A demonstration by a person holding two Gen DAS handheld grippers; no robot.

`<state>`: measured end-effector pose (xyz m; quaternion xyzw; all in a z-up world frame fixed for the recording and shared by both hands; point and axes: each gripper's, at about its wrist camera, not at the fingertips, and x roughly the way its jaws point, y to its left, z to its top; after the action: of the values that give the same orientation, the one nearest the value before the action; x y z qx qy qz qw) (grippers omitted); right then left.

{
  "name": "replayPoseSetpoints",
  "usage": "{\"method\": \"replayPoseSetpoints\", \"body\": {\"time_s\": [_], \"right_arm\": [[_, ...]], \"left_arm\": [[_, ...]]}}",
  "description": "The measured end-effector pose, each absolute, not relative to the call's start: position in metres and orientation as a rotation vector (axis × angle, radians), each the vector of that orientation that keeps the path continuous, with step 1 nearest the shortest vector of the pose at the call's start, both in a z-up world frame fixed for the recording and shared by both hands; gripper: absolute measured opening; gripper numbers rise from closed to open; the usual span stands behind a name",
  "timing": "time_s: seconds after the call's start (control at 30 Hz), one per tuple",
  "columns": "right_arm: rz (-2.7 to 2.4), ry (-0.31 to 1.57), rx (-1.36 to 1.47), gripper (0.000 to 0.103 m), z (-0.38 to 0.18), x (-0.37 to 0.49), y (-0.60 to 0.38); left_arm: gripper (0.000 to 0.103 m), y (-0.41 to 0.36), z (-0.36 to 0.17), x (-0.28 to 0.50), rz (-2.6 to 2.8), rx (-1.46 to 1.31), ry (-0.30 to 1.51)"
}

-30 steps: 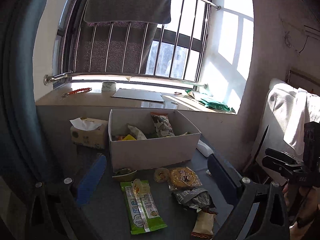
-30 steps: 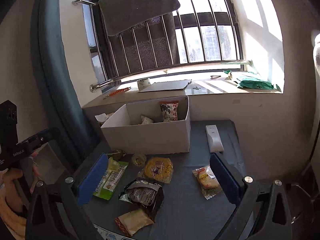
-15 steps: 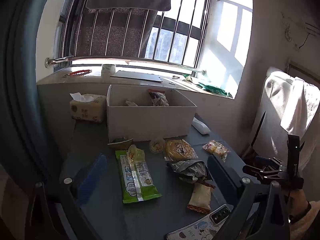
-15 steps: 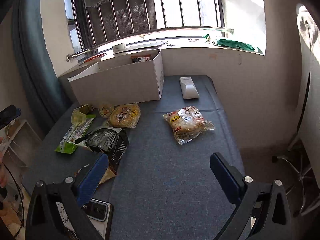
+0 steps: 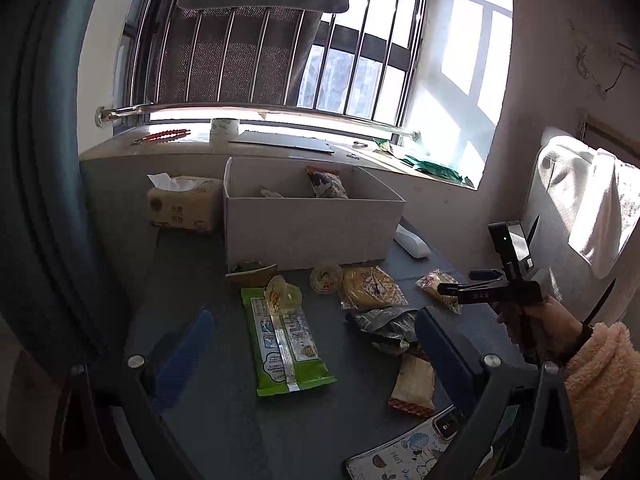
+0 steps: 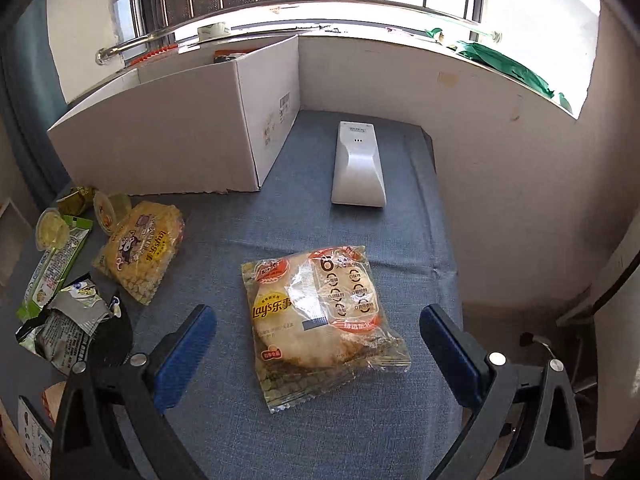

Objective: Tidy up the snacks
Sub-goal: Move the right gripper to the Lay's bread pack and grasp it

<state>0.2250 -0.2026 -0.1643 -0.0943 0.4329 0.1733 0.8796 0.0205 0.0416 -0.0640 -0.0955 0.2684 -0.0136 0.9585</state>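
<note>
Snacks lay loose on the blue-grey cloth table, all in front of the open white cardboard box: I counted seven outside it and two packets standing inside. Nearest the box's right corner was one clear Lay's wrapper holding a round cake. My right tongs hovered low over it, blue pads wide apart on either side, gripping nothing. My left tongs hung higher, also spread and empty, above one long green packet.

Both grippers apparently wide open
</note>
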Motion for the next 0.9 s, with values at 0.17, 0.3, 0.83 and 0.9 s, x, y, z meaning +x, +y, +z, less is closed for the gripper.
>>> {"method": "replayPoseSetpoints", "body": {"time_s": [0.17,0.3,0.83,0.9], "right_arm": [[0.371,0.969,-0.165,0.103,-0.185,0.247,-0.202],[0.368,0.936,-0.221,0.103,-0.187,0.239,-0.195],[0.502,0.847,-0.003,0.077,-0.155,0.153,-0.193],[0.528,0.813,0.038,0.077,-0.147,0.131,-0.193]], "left_arm": [[0.103,0.042,-0.068,0.021,-0.028,-0.188,0.552],[0.103,0.045,-0.075,0.025,-0.027,-0.205,0.577],[0.103,0.047,-0.127,0.079,-0.042,-0.219,0.803],[0.103,0.048,-0.136,0.095,-0.034,-0.218,0.844]]}}
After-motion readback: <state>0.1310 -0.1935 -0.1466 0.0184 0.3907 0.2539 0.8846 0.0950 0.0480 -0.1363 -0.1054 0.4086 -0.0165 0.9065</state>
